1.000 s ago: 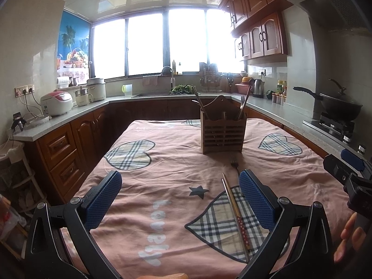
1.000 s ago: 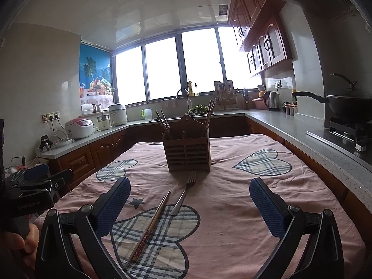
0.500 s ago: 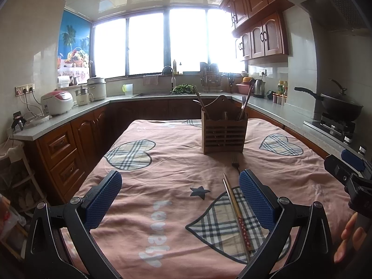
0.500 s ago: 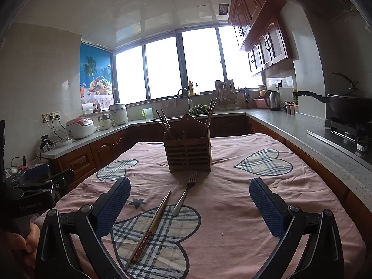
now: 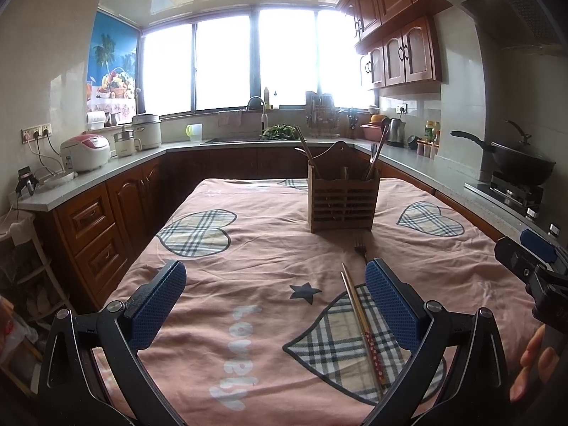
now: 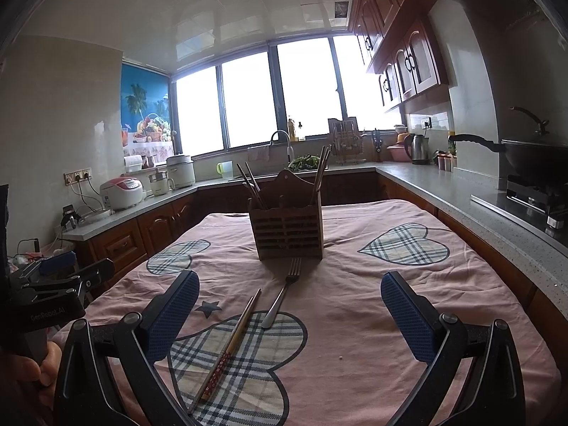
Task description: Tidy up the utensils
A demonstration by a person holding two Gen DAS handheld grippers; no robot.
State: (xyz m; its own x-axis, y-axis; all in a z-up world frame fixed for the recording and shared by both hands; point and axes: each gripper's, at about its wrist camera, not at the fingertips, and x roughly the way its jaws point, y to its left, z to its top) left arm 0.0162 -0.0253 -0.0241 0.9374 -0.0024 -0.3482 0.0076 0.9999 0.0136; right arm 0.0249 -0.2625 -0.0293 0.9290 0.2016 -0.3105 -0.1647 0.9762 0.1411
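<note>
A wooden utensil holder (image 5: 342, 200) (image 6: 287, 232) stands upright mid-table with chopsticks and utensils in it. A pair of chopsticks (image 5: 362, 323) (image 6: 227, 346) lies on the pink cloth in front of it. A metal fork (image 6: 284, 291) lies beside them, tines toward the holder; only its tines (image 5: 360, 246) show in the left wrist view. My left gripper (image 5: 275, 296) is open and empty, its right finger beside the chopsticks. My right gripper (image 6: 289, 310) is open and empty, with fork and chopsticks between its fingers.
The table has a pink cloth (image 5: 248, 248) with plaid hearts. Counters run around it: rice cookers (image 5: 85, 151) at left, sink (image 5: 255, 106) at the back, wok (image 5: 522, 163) on the stove at right. The other gripper shows at each view's edge.
Both views have shifted only slightly; the holder looks a touch nearer. Nothing was taken hold of or moved on the table.
</note>
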